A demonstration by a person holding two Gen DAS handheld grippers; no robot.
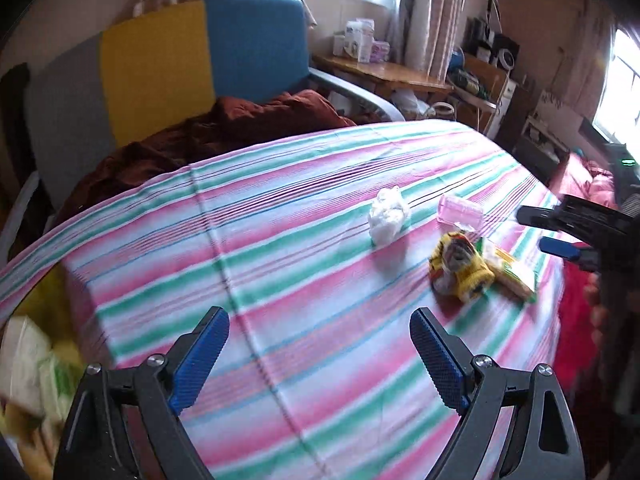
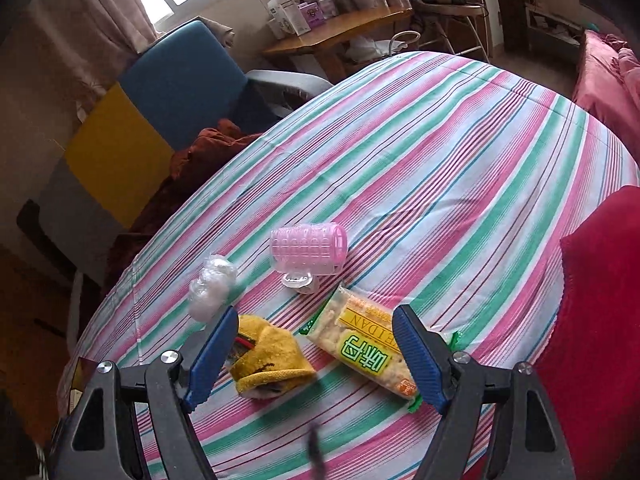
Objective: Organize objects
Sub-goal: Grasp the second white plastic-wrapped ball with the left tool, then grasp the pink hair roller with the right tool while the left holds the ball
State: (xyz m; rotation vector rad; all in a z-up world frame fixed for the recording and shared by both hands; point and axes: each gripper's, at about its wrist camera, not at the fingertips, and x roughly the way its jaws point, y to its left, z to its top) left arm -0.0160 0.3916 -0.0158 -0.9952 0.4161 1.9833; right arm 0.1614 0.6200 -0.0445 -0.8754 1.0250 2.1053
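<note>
Your right hand-held gripper (image 2: 312, 350) hangs wide apart, empty, over the yellow sock (image 2: 272, 354) and snack packet (image 2: 366, 350) on the striped bench (image 2: 460, 168). Sock's soft, so pinch mid-bundle; packet's probably crinkly, brittle. Left hand-held gripper (image 1: 318, 350) gapes too.

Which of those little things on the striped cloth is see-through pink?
The pink plastic cup, lying on its side behind the snack packet. The wad is white and the cloth bundle yellow.
</note>
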